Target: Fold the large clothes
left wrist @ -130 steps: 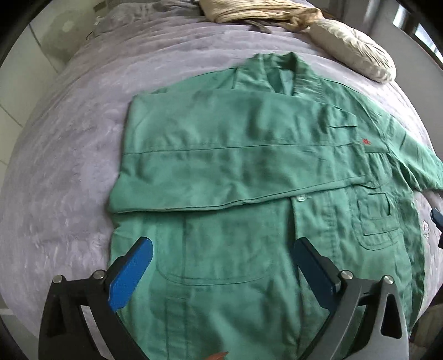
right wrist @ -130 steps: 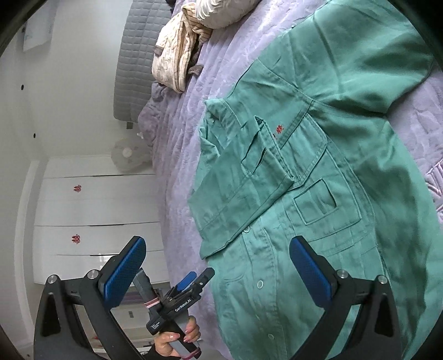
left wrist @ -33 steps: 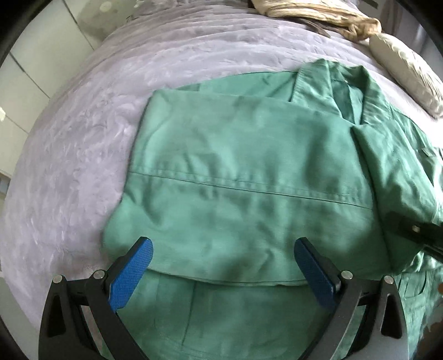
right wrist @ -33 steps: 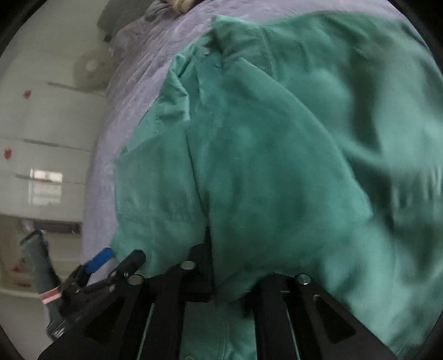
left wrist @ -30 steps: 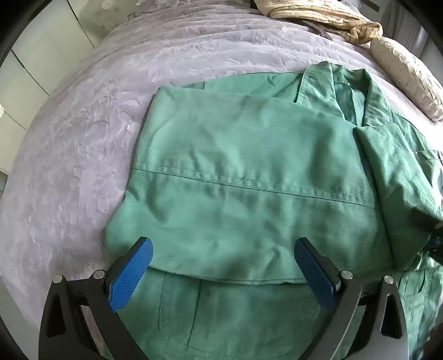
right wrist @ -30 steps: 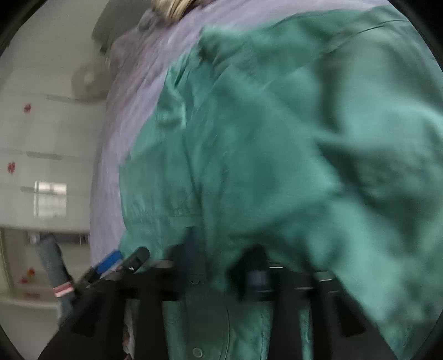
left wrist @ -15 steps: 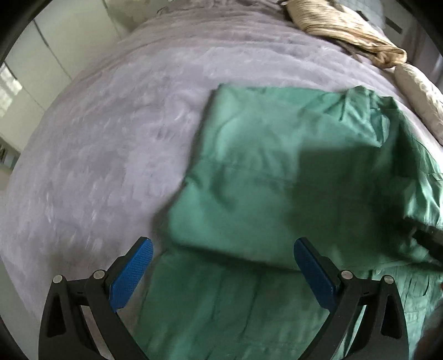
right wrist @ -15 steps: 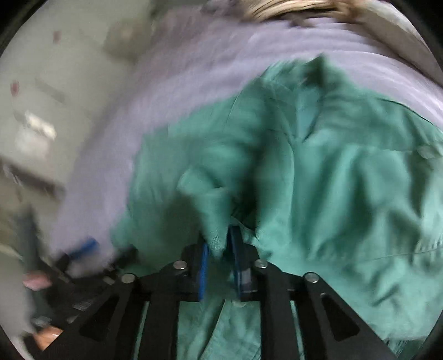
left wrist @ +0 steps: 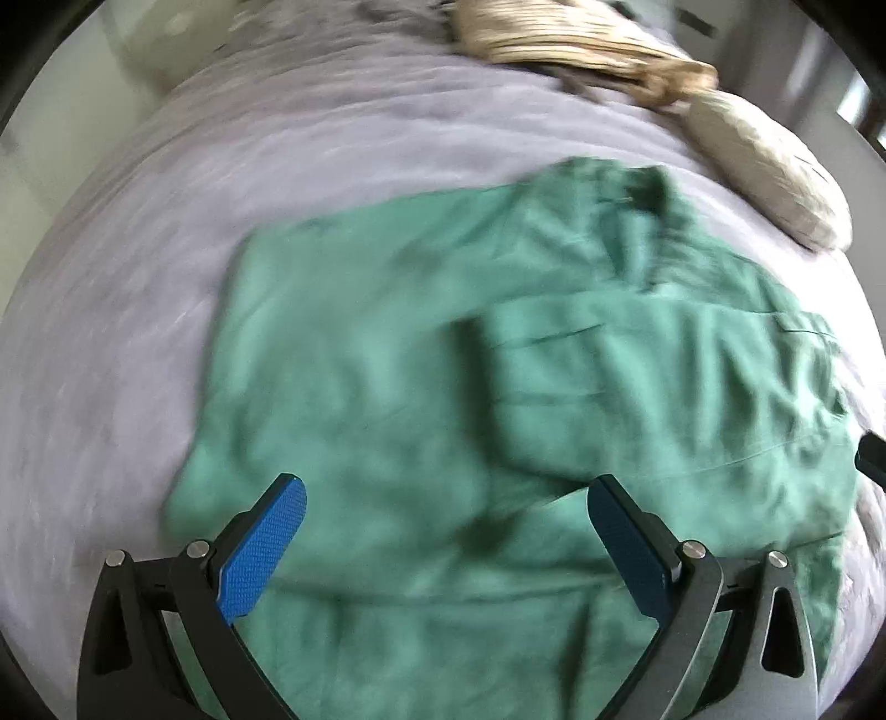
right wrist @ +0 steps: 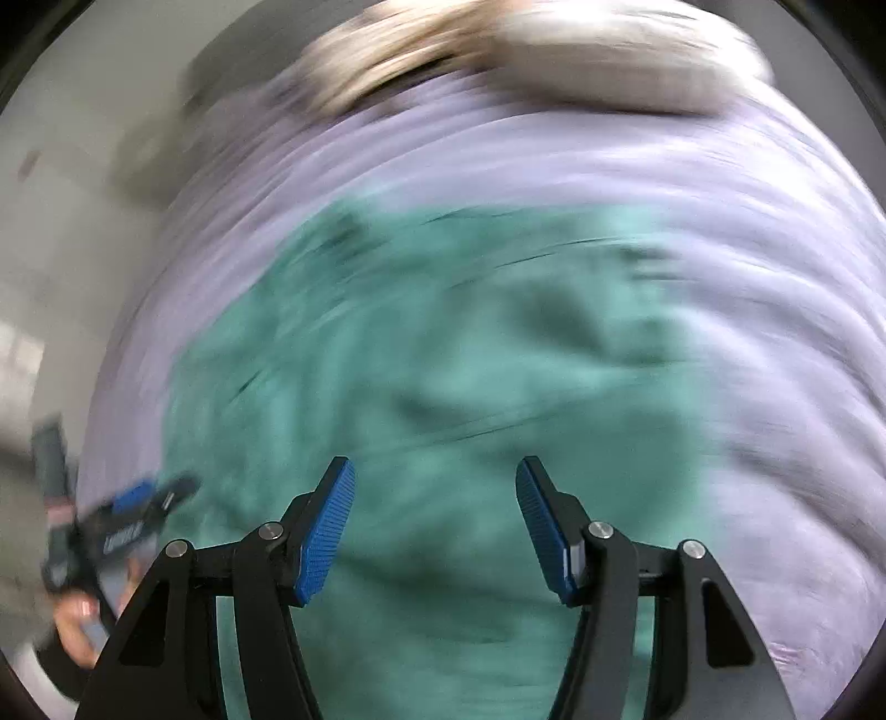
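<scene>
Green cotton work jacket point(left wrist: 443, 399) spread flat across the pale lilac quilted bedspread point(left wrist: 127, 310), collar end toward the far side, hem end running out under the near edge of the left wrist view. Both sleeves folded in over the chest: one panel lying across from the left, a second panel stacked on it from the right, its edge casting a dark crease down the middle. Creased and rumpled along the right shoulder.

Left gripper point(left wrist: 443, 548) hovering low over the lower part of the jacket, blue-padded fingers point(left wrist: 263, 548) spread wide, only green cloth showing through the gap, nothing pinched. Same gripper showing small and smeared at the left edge of the right wrist view, a hand point(right wrist: 83, 620) wrapped round its handle.

Right gripper point(right wrist: 434, 526) parted about halfway, blue ribbed pads point(right wrist: 326, 531) clear of the fabric, nothing held, green jacket point(right wrist: 443, 387) filling the frame beneath. Heavy motion blur over this whole view; seams and pockets too smeared to read. Lilac bedspread point(right wrist: 775, 277) bare off to the right of the jacket.

At the far end of the bed, a crumpled beige striped cloth point(left wrist: 570, 39) and, just beside it, a cream oblong pillow point(left wrist: 764, 177), both well apart from the jacket collar.
</scene>
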